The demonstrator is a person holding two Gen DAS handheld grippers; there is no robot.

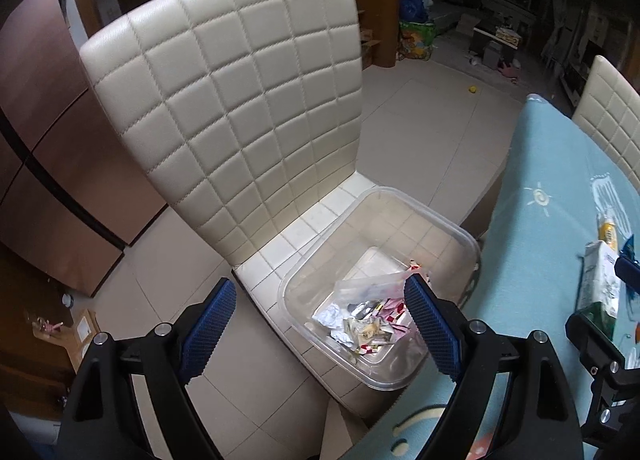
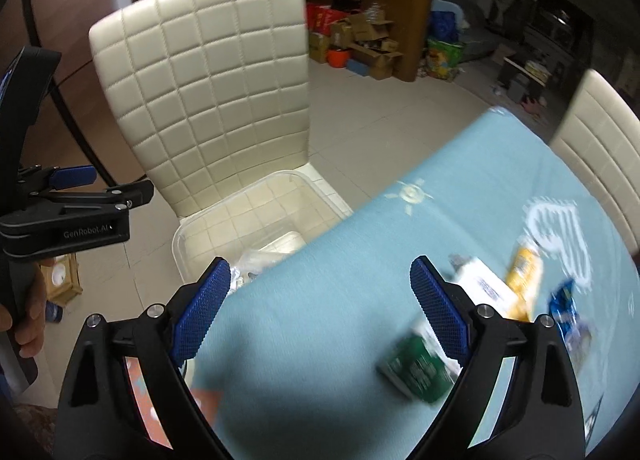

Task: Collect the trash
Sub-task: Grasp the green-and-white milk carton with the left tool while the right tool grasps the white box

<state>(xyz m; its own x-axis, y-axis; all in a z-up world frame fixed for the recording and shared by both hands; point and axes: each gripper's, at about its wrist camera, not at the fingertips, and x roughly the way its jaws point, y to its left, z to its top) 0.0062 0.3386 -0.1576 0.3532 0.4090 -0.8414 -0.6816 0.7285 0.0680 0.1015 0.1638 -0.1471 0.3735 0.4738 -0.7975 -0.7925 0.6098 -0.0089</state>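
A clear plastic bin sits on the cream chair seat and holds crumpled wrappers and a plastic bag. My left gripper is open and empty above the bin's near side. My right gripper is open and empty over the blue tablecloth. On the table lie a green and white carton, a yellow packet and a blue wrapper, all blurred, right of my right gripper. The bin also shows in the right wrist view. The carton shows in the left wrist view.
The quilted cream chair has a tall back behind the bin. The blue-clothed table edge runs beside the chair. A second cream chair stands at the far right. Boxes and bags crowd the far floor.
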